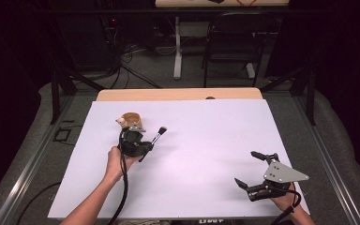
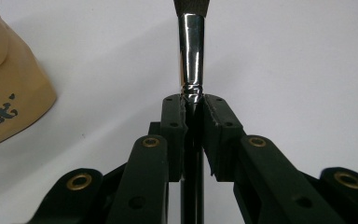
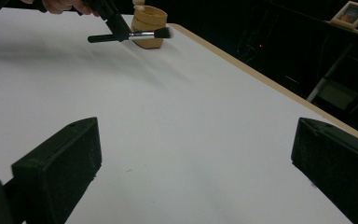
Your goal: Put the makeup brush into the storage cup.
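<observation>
Two grippers work over the white tabletop (image 1: 206,154). The left gripper (image 1: 146,146), toward the far left corner, is clenched on a makeup brush (image 1: 158,136), lifted just beside a tan wooden holder (image 1: 130,120). The right gripper (image 1: 253,169), jaws spread wide and holding nothing, sits near the near right corner.

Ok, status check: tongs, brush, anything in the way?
Left tongs shut on brush, held off the sheet. Right tongs open, nothing between them. Tan wooden holder close beside the brush, not touching.
</observation>
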Demonstrator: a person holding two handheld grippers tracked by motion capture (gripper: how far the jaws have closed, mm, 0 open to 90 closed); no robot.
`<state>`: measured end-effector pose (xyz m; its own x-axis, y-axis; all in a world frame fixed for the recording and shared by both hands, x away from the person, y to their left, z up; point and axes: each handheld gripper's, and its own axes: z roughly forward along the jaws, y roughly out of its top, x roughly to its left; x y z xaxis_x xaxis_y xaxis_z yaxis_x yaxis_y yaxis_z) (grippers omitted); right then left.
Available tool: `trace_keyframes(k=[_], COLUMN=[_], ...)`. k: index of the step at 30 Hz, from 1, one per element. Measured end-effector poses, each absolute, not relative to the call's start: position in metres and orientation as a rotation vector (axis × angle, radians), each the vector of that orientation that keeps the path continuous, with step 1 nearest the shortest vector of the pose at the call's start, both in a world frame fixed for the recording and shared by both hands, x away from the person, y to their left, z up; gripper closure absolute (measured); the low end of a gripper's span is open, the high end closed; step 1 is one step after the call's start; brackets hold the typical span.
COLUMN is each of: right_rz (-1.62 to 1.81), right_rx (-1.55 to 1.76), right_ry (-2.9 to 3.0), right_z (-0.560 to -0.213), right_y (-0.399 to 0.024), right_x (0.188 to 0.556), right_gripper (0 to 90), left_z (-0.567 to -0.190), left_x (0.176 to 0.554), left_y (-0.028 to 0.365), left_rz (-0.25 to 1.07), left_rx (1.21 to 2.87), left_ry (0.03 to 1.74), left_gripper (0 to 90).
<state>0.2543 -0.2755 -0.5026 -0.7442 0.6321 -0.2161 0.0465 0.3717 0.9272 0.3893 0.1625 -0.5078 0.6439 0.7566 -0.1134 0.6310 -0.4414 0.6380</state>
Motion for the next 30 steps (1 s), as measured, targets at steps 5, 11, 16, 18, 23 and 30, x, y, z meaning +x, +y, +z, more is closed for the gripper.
trace_keyframes(k=[5, 11, 16, 18, 23, 30], right_rz=[1.382, 1.379, 1.379, 1.380, 1.380, 1.382], right_rx=[0.584, 0.583, 0.583, 0.583, 0.583, 0.583], right_ry=[2.082, 2.083, 2.083, 2.083, 2.083, 2.081], right_z=[-0.503, -0.503, -0.503, -0.502, -0.502, -0.503], right_y=[-0.275, -0.275, -0.276, -0.276, -0.276, -0.276], right_x=[0.254, 0.254, 0.254, 0.254, 0.254, 0.254], right_gripper=[0.8, 0.8, 0.8, 0.8, 0.8, 0.8], left_z=[-0.507, -0.507, -0.507, -0.506, -0.504, -0.505], left_x=[0.387, 0.383, 0.380, 0.379, 0.377, 0.374], left_y=[0.166, 0.168, 0.171, 0.172, 0.176, 0.182], left_rz=[0.272, 0.314, 0.347, 0.361, 0.390, 0.415], left_rx=[2.157, 2.105, 2.051, 2.033, 1.989, 1.927], left_ry=[1.061, 1.042, 1.022, 1.018, 1.007, 1.004], left_gripper=[78.8, 78.8, 78.8, 78.8, 78.8, 78.8])
